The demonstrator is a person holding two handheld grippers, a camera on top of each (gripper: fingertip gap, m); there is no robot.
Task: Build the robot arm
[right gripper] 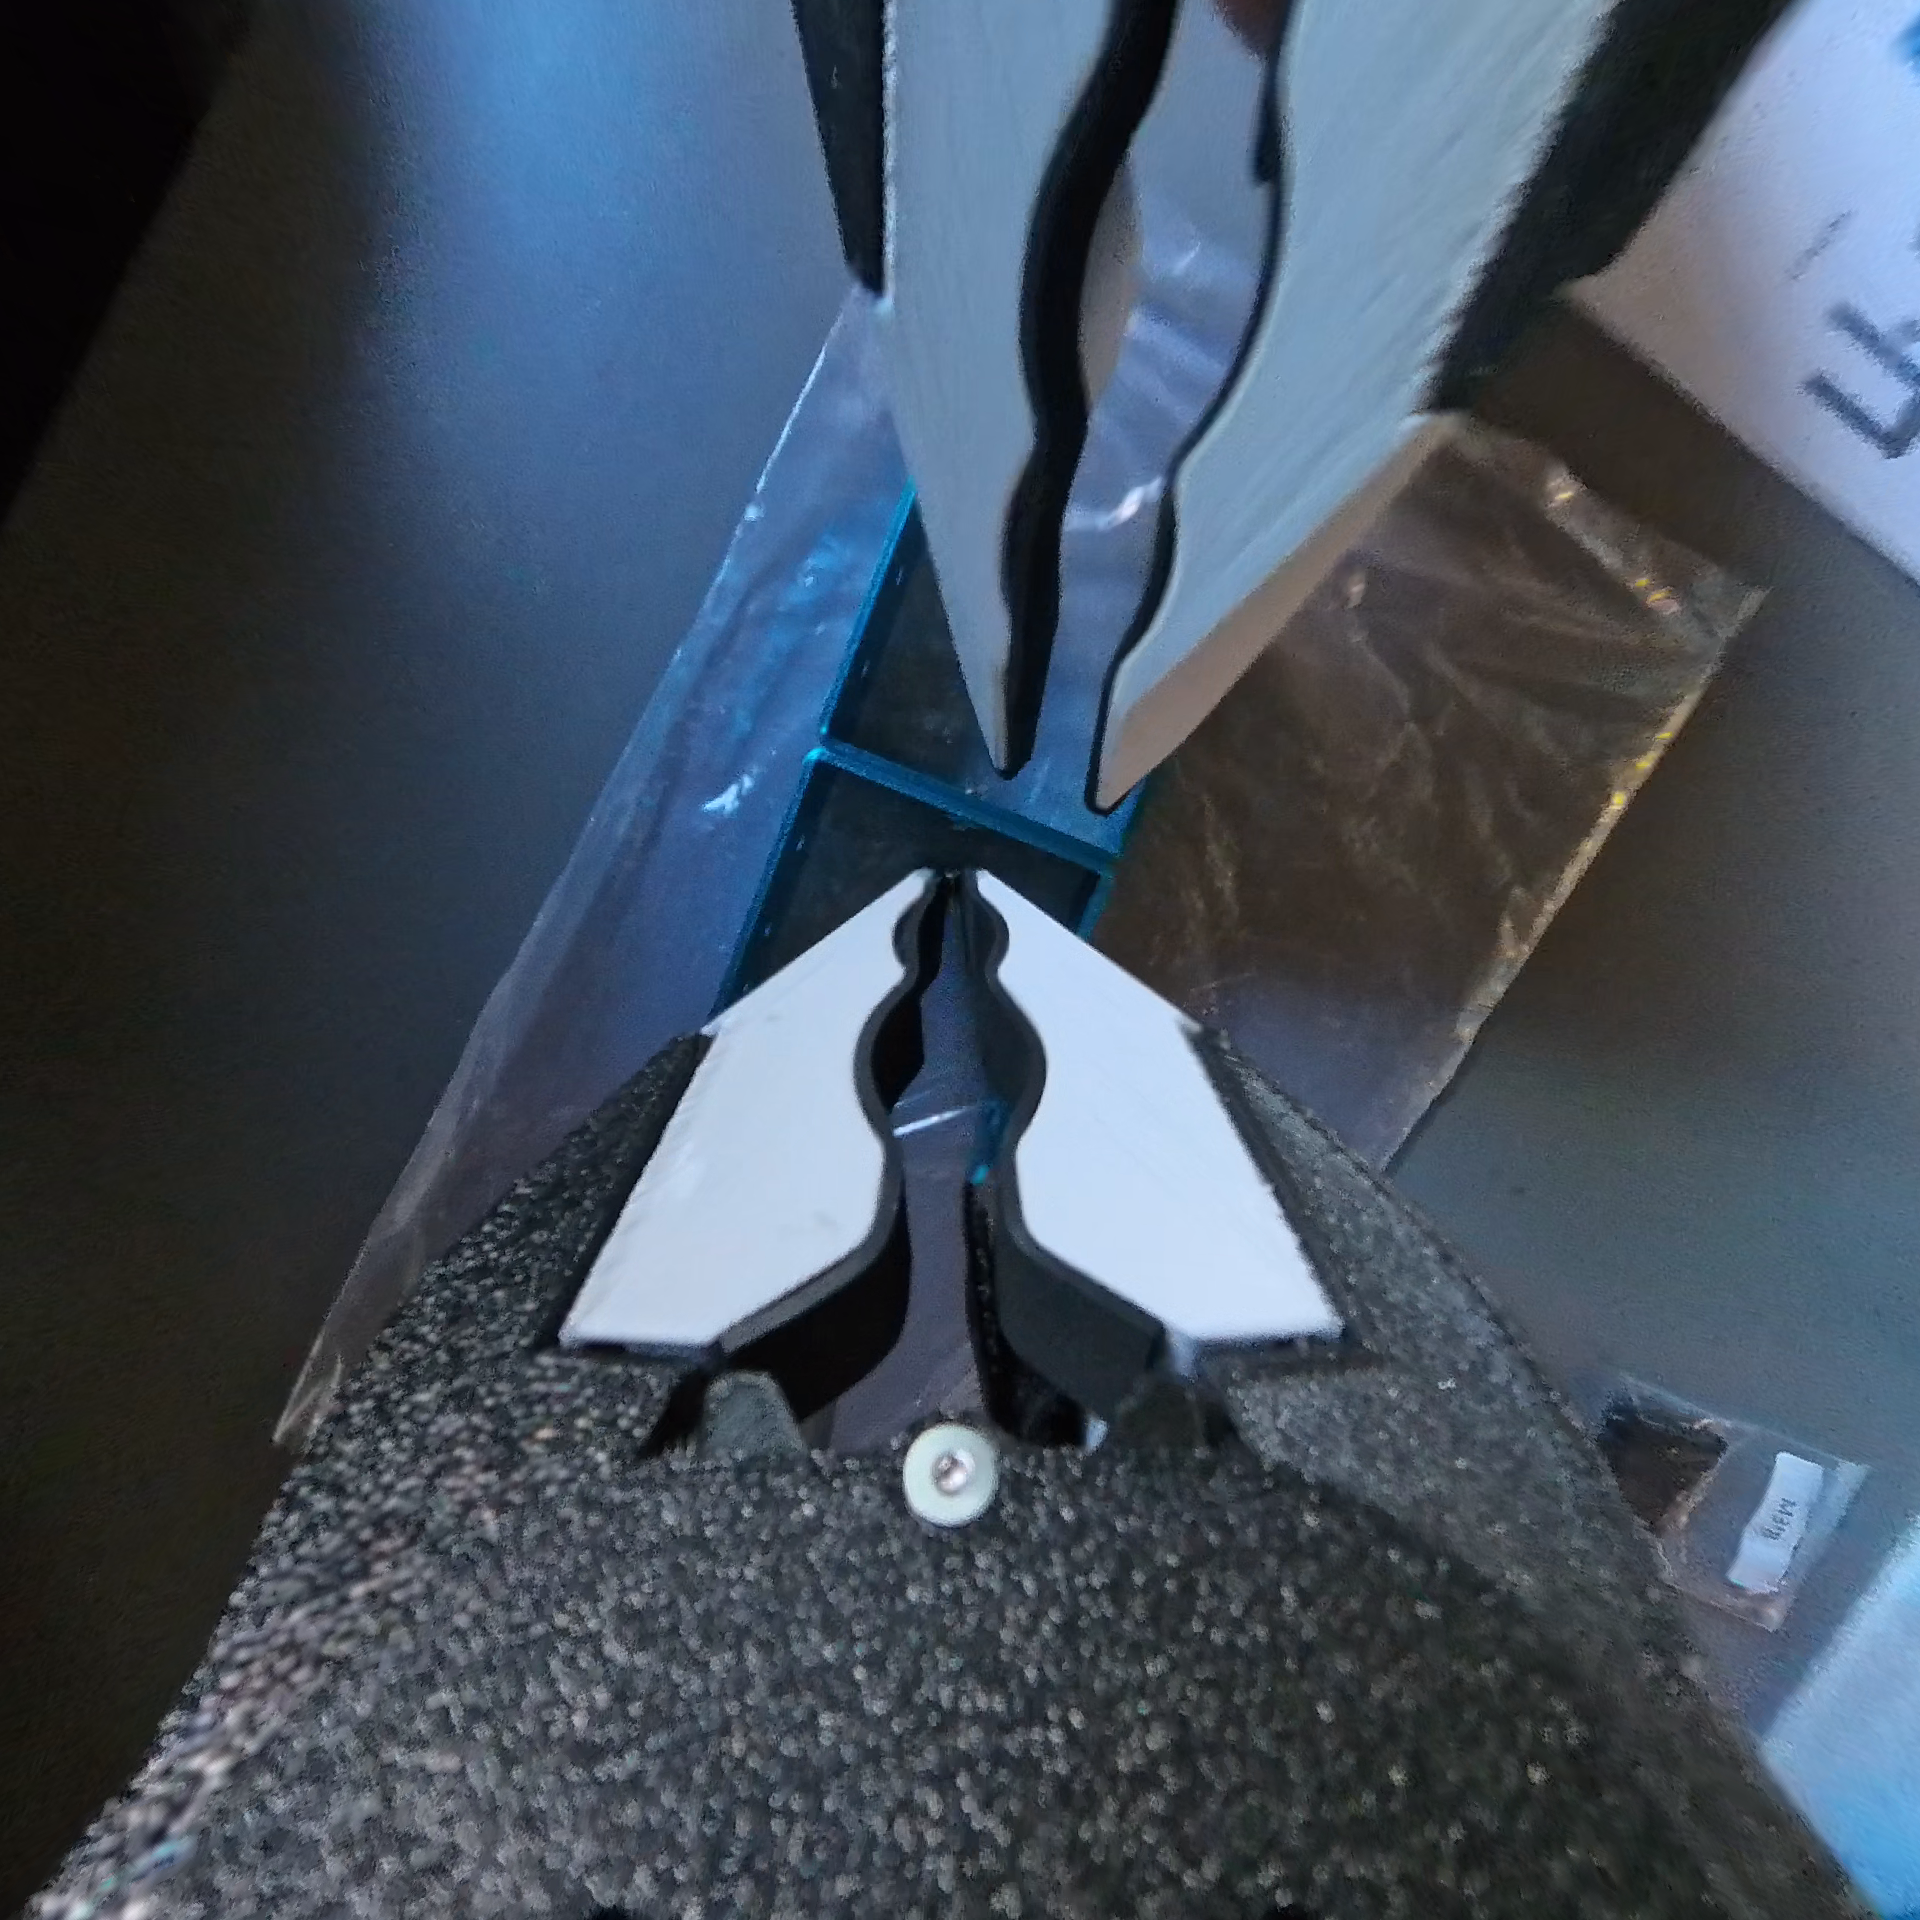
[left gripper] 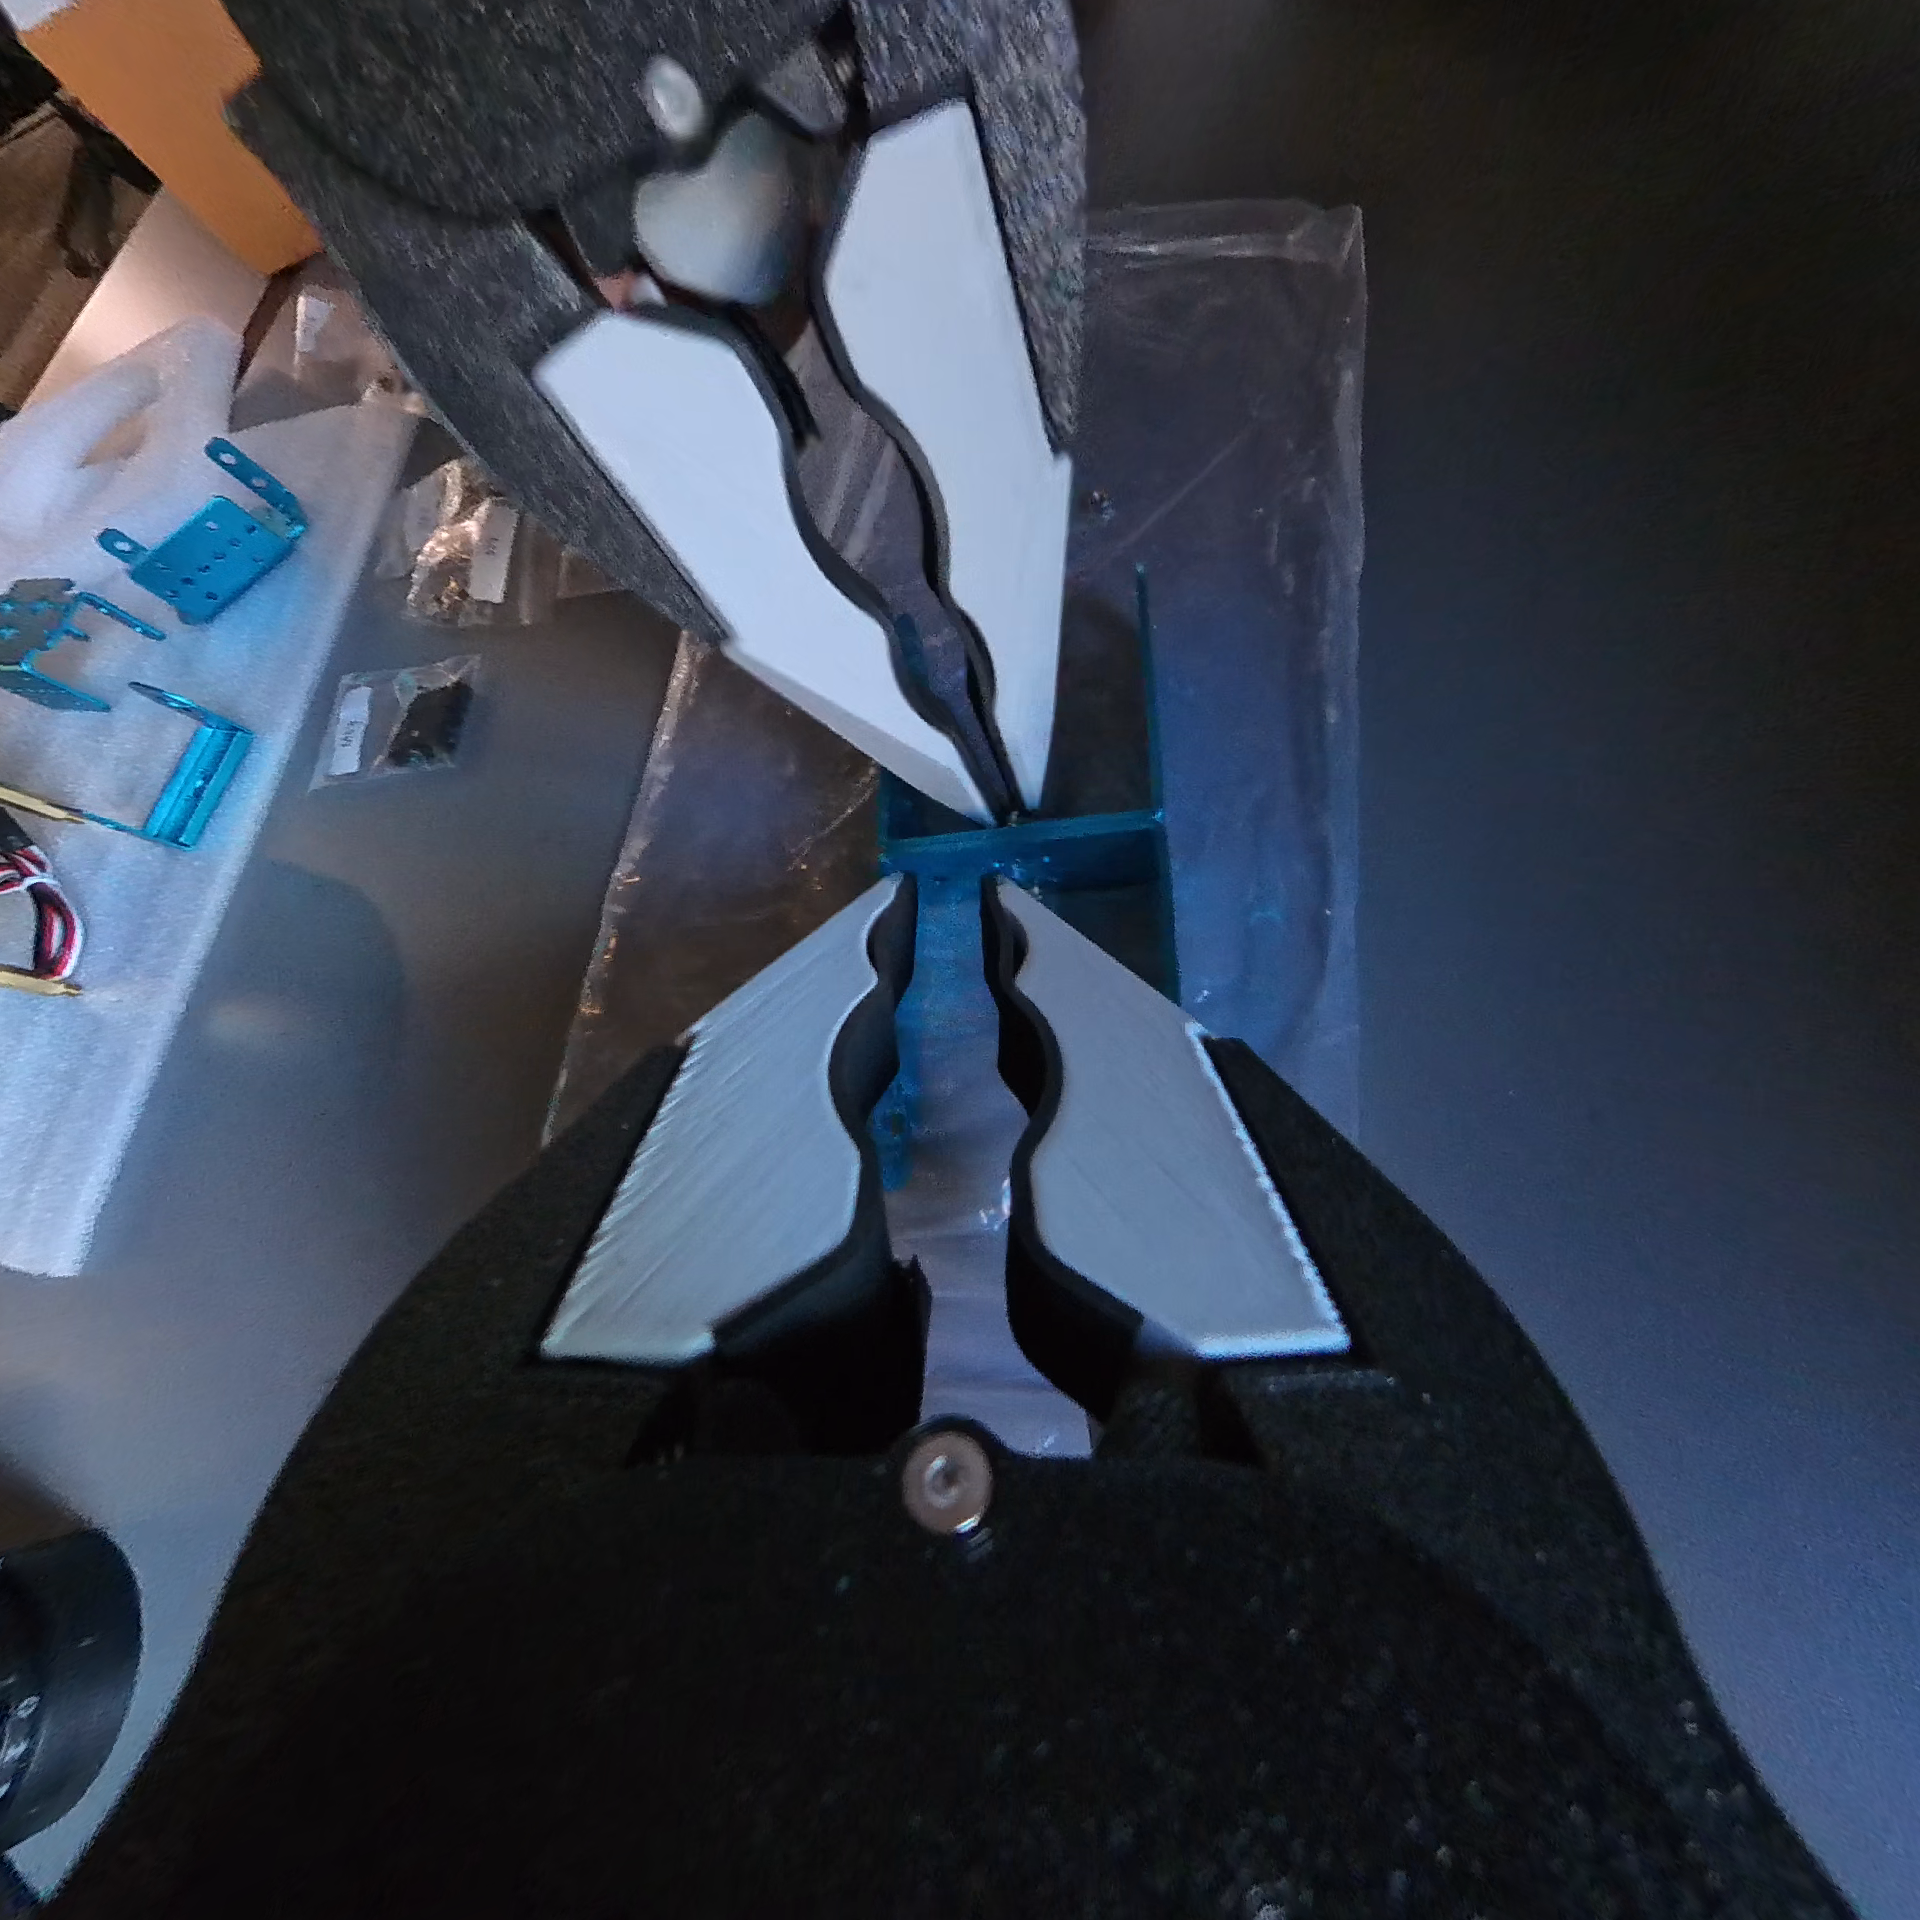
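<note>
A blue metal bracket [left gripper: 1070, 847] lies inside a clear plastic bag [left gripper: 1247, 416] on a dark grey table. My left gripper [left gripper: 948, 881] is closed to a narrow gap on a blue flange of the bracket, through the bag. My right gripper [left gripper: 1003, 816] comes in from the opposite side, tip to tip with the left. In the right wrist view my right gripper [right gripper: 948, 875] is shut, pinching the bag film right at the bracket [right gripper: 935, 800]. The left gripper [right gripper: 1055, 784] straddles the flange just beyond. The bag [right gripper: 1403, 779] spreads to both sides.
To the left, a white foam sheet [left gripper: 83, 1039] carries several loose blue brackets [left gripper: 197, 561] and red-white wires [left gripper: 42, 873]. Small bags of dark hardware [left gripper: 416, 717] lie beside it. A white box [right gripper: 1766, 260] and a labelled small bag [right gripper: 1745, 1507] sit to the right. My left and right fingertips are right by each other.
</note>
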